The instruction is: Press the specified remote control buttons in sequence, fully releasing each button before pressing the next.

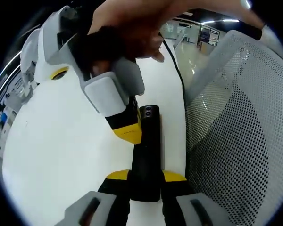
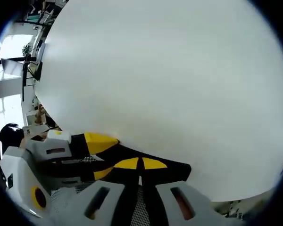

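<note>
On the white table (image 1: 61,155), the left gripper (image 1: 146,181) is pinching the black remote control (image 1: 147,150), its long axis running straight ahead, while the right gripper (image 1: 125,129), jaws pressed together, is bearing down on its upper buttons

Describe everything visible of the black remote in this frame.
The remote is a long, slim black bar, plastic by its look, lying lengthwise on the white table. The left gripper clamps its near end between yellow-tipped jaws. At its far end sit a few small round buttons. The right gripper comes down from the upper left, its yellow tip at the remote's left edge; whether it presses a button cannot be told. A mesh chair back stands beside it.
</note>
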The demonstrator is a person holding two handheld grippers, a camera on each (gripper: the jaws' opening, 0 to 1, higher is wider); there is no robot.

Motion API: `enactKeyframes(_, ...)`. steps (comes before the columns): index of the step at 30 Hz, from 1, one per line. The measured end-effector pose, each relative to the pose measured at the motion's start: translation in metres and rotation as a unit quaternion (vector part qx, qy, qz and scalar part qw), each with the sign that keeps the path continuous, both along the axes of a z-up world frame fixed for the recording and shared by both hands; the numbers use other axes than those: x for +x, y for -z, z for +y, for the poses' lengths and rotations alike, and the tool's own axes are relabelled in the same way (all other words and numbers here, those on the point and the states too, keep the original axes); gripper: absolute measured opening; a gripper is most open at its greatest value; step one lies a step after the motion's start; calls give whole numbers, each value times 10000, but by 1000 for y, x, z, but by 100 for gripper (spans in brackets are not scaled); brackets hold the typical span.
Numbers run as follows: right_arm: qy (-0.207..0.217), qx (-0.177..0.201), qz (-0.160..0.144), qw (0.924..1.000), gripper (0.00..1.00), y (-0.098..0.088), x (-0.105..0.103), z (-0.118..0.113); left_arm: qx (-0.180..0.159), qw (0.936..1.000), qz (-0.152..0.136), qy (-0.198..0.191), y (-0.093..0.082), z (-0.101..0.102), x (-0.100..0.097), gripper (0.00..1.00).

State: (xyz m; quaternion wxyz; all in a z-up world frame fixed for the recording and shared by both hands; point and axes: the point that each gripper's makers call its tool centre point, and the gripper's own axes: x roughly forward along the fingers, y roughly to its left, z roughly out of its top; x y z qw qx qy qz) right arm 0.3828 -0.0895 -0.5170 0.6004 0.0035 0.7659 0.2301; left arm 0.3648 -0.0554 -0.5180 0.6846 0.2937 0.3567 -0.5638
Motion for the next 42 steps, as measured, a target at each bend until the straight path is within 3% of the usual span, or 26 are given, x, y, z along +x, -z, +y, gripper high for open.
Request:
enactKeyframes(8,301,320,-262,9987,0,-1,0,0,-14,10000,3,-28,0,0,0,24)
enactKeyframes(18,-300,449,-767,9956,0,-4,-5,-3,-26,10000,4,-61,-1,0,-1,24)
enactKeyframes(37,-362,477,-780,9952,0,-4,-13,0,1,10000,-3,-57,0,0,0,25)
enactKeyframes(42,-515,398,-927,9936,0,-4,-13,0,1,10000,-1,-64,0,0,0,25)
